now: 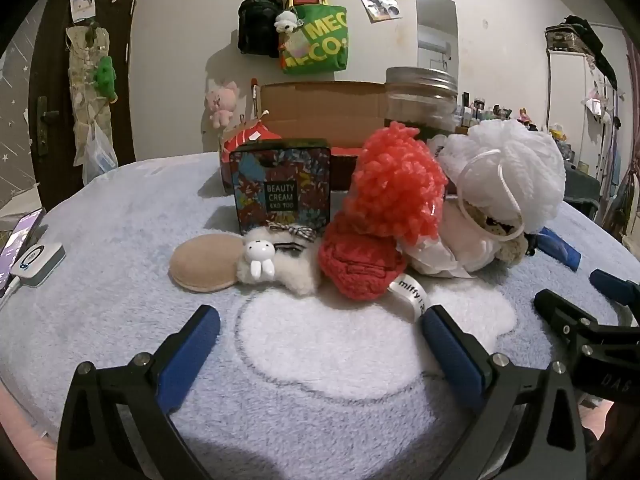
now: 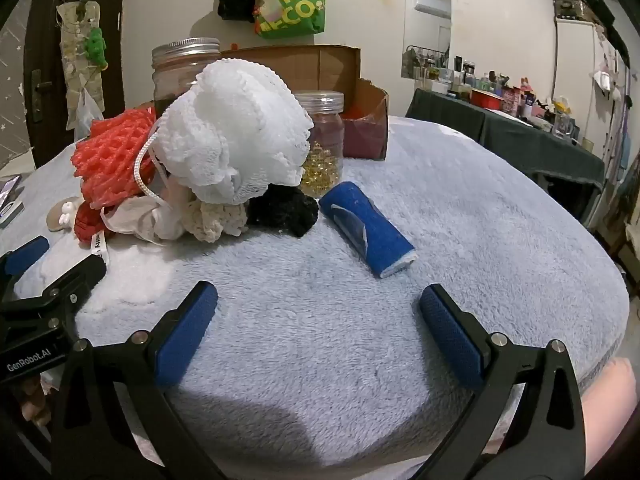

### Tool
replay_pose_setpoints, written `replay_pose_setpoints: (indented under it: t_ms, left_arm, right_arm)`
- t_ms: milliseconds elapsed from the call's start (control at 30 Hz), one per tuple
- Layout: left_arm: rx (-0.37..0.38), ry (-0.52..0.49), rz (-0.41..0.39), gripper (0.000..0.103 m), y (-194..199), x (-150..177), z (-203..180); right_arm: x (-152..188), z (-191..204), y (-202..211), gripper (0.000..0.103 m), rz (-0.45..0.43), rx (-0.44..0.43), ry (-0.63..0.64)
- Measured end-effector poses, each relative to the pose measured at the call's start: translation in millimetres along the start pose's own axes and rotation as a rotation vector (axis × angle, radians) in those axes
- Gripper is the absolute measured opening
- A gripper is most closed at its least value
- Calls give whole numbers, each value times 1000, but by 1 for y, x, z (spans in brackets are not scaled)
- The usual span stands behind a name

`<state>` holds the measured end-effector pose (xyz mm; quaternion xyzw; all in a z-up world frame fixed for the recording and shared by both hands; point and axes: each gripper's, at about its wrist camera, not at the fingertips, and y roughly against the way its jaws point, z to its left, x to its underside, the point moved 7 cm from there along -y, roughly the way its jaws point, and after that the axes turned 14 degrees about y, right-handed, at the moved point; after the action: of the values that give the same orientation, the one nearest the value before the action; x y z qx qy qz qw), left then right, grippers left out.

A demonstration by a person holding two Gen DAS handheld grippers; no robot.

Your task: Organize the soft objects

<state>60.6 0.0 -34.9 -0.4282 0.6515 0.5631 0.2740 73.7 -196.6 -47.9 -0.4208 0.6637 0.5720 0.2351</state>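
Seen from the left wrist, a phone [image 1: 20, 240] and a small white charger [image 1: 38, 264] lie at nine o'clock on the pale blue fleece blanket [image 1: 120, 220]. Toward the centre, a tan round puff [image 1: 202, 264] touches a fluffy cream plush with a white rabbit figure [image 1: 260, 262], and behind them at twelve o'clock stands a patterned tin marked BEAUTY CREAM [image 1: 282, 184]. Just right of the plush sits a red knitted piece [image 1: 360, 264] with a white label, and a coral foam net [image 1: 396, 184] leans above it. At one o'clock a white mesh bath pouf [image 1: 508, 172] rests on pale cloth items, with a metal-lidded glass jar [image 1: 420, 96] and an open cardboard box [image 1: 320, 116] behind. The left gripper [image 1: 320, 322] hangs low at six o'clock, jaws spread wide with nothing between them. In the right wrist view the pouf pile fills ten to eleven o'clock, a black fuzzy item [image 2: 282, 210] lies beside it, a small jar of gold beads [image 2: 322, 140] stands at twelve, and a rolled blue cloth [image 2: 366, 232] lies apart near centre. The right gripper [image 2: 318, 304] also stands wide and empty above bare blanket.
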Motion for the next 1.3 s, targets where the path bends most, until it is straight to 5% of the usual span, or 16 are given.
replay_pose_setpoints:
  t_ms: [1300]
  left_arm:
    - [-2,3,13,103,0,1,0]
  right_arm:
    - [0,0,1,103,2,2,3]
